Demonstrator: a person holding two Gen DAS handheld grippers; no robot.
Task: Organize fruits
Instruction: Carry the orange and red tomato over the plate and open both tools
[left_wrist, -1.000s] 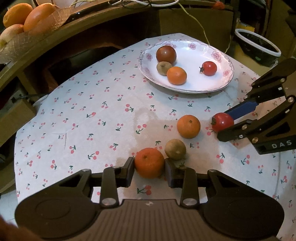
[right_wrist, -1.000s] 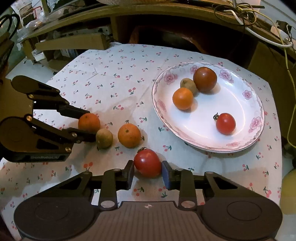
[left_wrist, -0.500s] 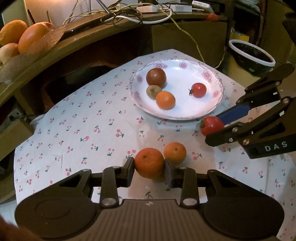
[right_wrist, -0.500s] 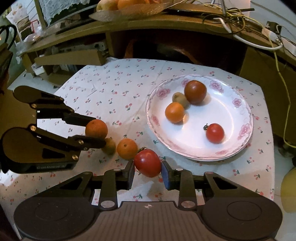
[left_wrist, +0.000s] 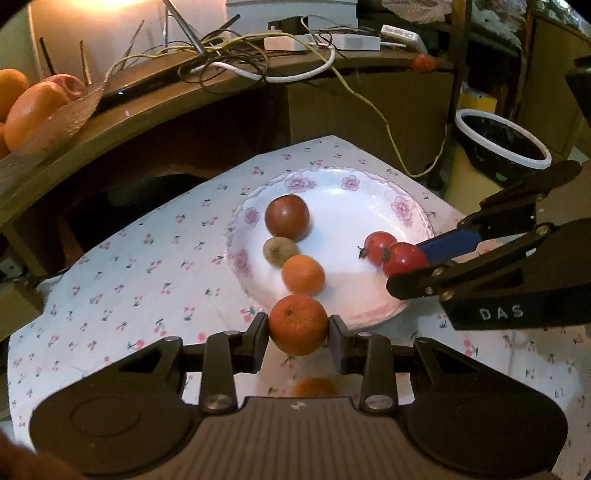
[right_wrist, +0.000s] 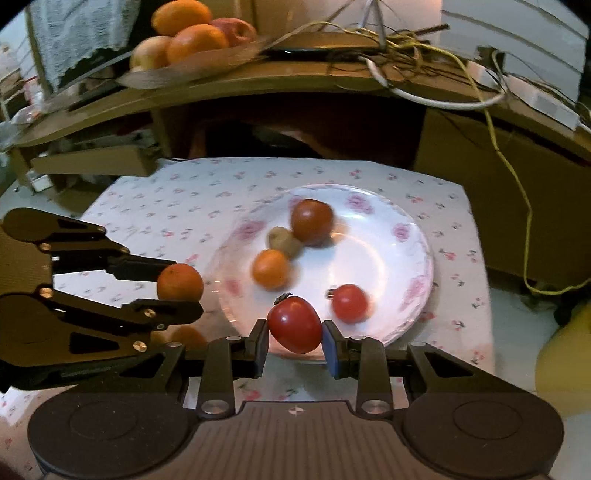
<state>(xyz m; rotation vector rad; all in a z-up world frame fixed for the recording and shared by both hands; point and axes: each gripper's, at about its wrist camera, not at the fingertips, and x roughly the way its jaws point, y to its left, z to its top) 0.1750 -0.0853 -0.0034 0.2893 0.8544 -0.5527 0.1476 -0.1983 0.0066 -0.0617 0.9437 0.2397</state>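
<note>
Orange (left_wrist: 298, 325) between left gripper (left_wrist: 298, 332) pads

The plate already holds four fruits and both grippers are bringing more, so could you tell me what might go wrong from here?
1. The left gripper and right gripper approach the plate close together and might collide.
2. The orange could land on the plated orange by the near rim and roll off.
3. The tomato may bump the small tomato.

Bare right half of plate (right_wrist: 413, 258); fruit leftward.
</note>
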